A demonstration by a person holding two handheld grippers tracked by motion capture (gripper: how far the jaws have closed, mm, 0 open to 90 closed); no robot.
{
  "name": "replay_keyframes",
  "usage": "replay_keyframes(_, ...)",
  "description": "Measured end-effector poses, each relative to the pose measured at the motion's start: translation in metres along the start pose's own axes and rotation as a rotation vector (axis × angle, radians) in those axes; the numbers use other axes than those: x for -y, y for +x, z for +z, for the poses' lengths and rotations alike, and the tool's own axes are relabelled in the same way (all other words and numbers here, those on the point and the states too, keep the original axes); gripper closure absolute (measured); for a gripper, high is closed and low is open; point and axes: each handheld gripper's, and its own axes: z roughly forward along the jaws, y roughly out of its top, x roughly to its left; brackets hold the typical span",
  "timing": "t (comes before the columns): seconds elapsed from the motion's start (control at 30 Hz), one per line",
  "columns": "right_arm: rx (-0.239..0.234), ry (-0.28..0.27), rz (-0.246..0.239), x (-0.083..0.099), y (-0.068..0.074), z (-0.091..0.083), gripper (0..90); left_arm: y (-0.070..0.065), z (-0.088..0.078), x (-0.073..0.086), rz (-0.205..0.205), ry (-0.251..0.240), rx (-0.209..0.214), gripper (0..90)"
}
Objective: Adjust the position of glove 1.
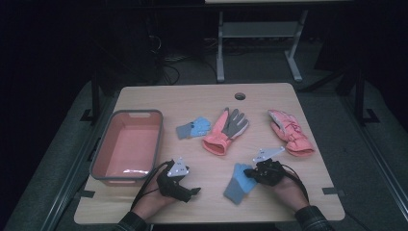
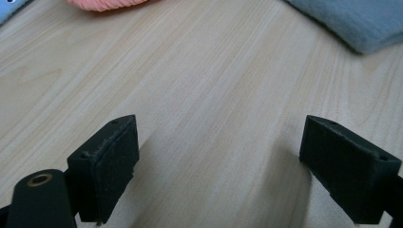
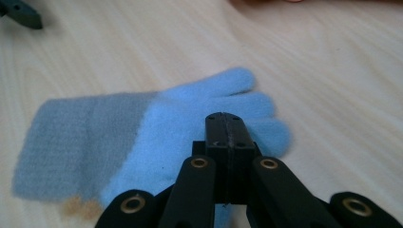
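A small blue knit glove [image 1: 239, 185] with a grey cuff lies flat near the table's front, right of centre. My right gripper [image 1: 248, 172] is at its finger end; in the right gripper view the jaws [image 3: 225, 126] are pressed together, shut, right over the glove's [image 3: 157, 128] light blue fingers. No fabric shows between the pads. My left gripper [image 1: 192, 191] rests at the front left, and its jaws [image 2: 221, 161] stand open over bare wood. The glove's grey cuff [image 2: 351, 21] lies ahead of it to the right.
A matching blue glove [image 1: 193, 128], an orange and grey glove [image 1: 224, 131] and a pink glove [image 1: 290, 132] lie across the middle of the table [image 1: 202, 101]. An orange bin with a grey rim [image 1: 103, 144] stands at the left. A round hole [image 1: 239, 96] is near the far edge.
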Motion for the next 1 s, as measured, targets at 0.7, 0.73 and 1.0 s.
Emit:
replay_keyframes(0.7, 0.111, -0.114, 0.076, 0.033, -0.024, -0.031, 34.4, -0.001, 0.001, -0.001, -0.007, -0.003, -0.009, 12.3)
replay_keyframes(0.73, 0.120, -0.121, 0.082, 0.038, -0.028, -0.033, 31.0, -0.001, 0.001, -0.001, -0.010, -0.001, -0.010, 12.3)
replay_keyframes(1.0, 0.162, -0.119, 0.136, 0.065, -0.051, -0.041, 15.1, 0.000, 0.002, -0.011, -0.056, 0.029, 0.003, 14.9)
